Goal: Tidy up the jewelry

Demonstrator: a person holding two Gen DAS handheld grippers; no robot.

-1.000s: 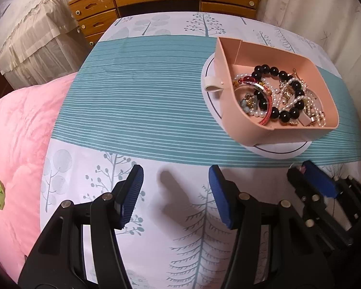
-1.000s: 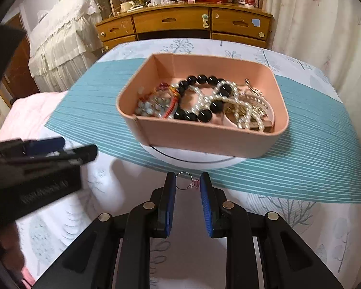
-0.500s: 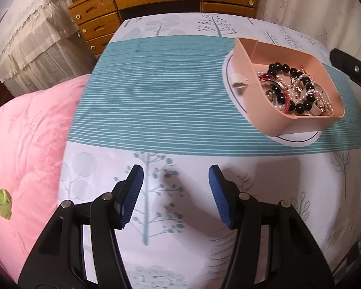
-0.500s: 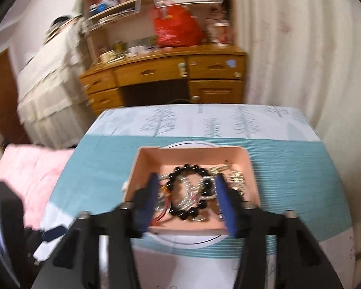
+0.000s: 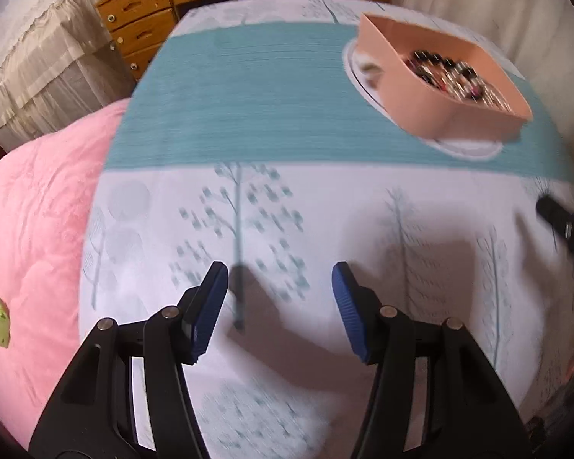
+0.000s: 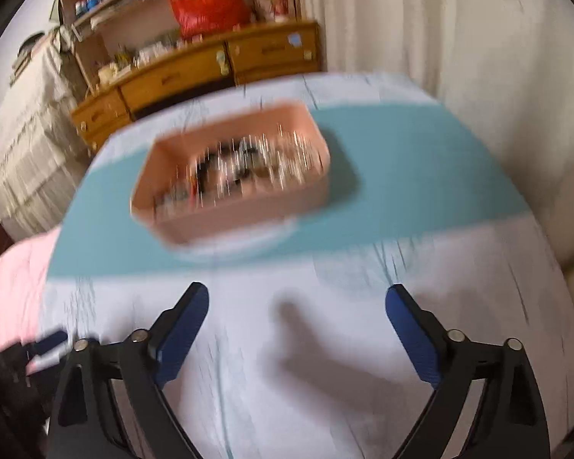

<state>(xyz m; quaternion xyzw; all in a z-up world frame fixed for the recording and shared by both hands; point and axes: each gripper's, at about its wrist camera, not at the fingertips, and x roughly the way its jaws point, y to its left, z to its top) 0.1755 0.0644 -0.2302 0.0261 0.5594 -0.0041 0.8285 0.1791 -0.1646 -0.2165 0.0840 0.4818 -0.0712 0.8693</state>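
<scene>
As both hover — right gripper (image 6: 296,325) fingers just spread wide, empty | left gripper (image 5: 279,302) half-spread, empty

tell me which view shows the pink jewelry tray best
The left wrist view: the pink jewelry tray is only mildly blurred and its dark beads can be made out. The right wrist view centres the tray, but heavy motion blur smears its contents.

Both wrist views look steeply down along their fingers at the bedspread (image 5: 248,95), sharing the pink tray (image 6: 248,206).
</scene>
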